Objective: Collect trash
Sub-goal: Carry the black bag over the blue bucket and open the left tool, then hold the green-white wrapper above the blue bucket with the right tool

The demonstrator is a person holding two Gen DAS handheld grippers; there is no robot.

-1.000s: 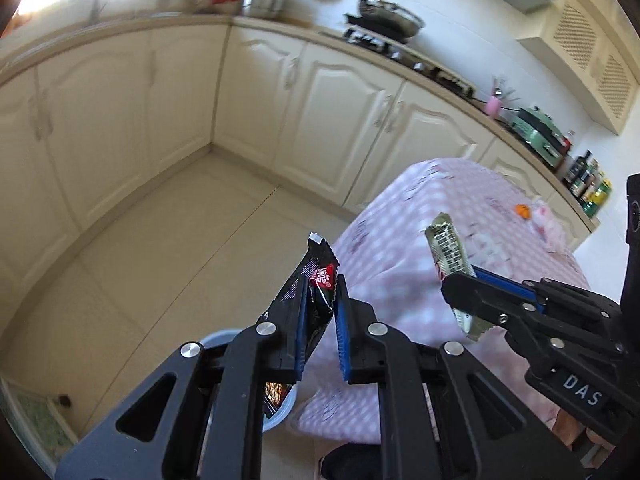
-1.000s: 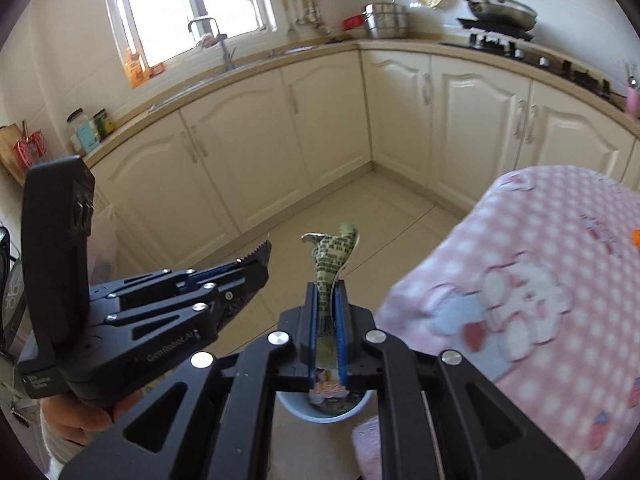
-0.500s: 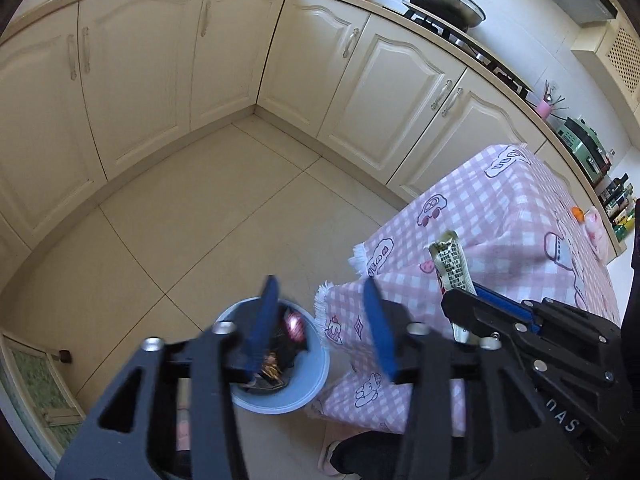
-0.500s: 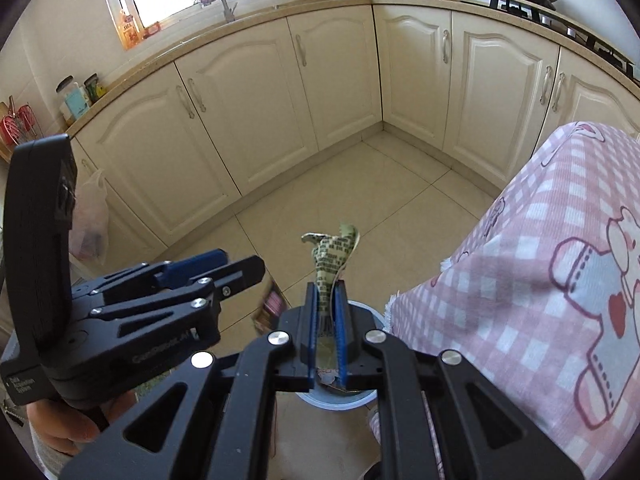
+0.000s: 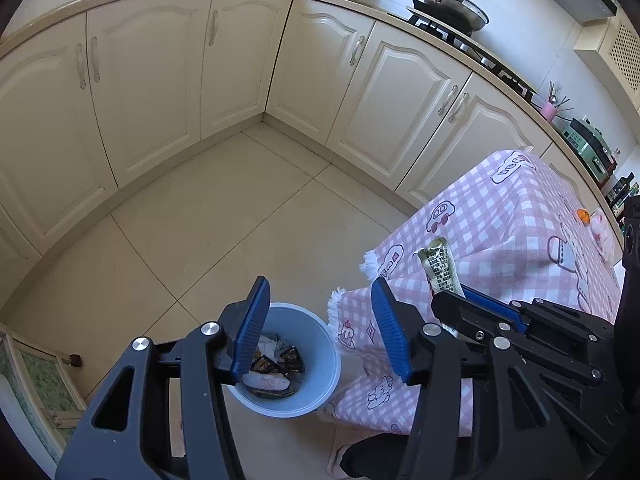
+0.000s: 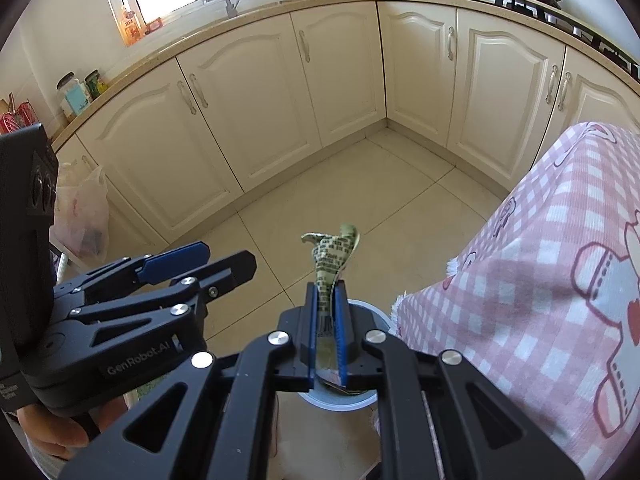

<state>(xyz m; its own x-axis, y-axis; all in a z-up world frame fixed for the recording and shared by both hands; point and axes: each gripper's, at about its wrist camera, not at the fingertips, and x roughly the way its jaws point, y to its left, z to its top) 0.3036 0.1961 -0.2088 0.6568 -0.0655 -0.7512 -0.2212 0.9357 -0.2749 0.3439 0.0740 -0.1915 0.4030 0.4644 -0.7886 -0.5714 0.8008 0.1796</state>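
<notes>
The left tongs (image 5: 320, 328) are opening with nothing between them, hanging over the blue bin (image 5: 320, 360) on the floor at their 6 o'clock. The right tongs (image 6: 326, 312) stay out of it, pinched narrow on a green printed wrapper (image 6: 334, 256) above the same bin. Judging by that, dropping is the step in hand; next, the right tongs need to spread over the rim.

Cream cabinets (image 5: 152, 92), pink checked tablecloth (image 5: 500, 232), frying pan (image 5: 452, 4) on stove.

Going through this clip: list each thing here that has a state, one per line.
Left tool: jaws opening, nothing between them.
Right tool: shut on green wrapper.
Blue bin: upright on floor, holds wrappers.
Cabinet doors: closed.
Pan: on stove.
</notes>
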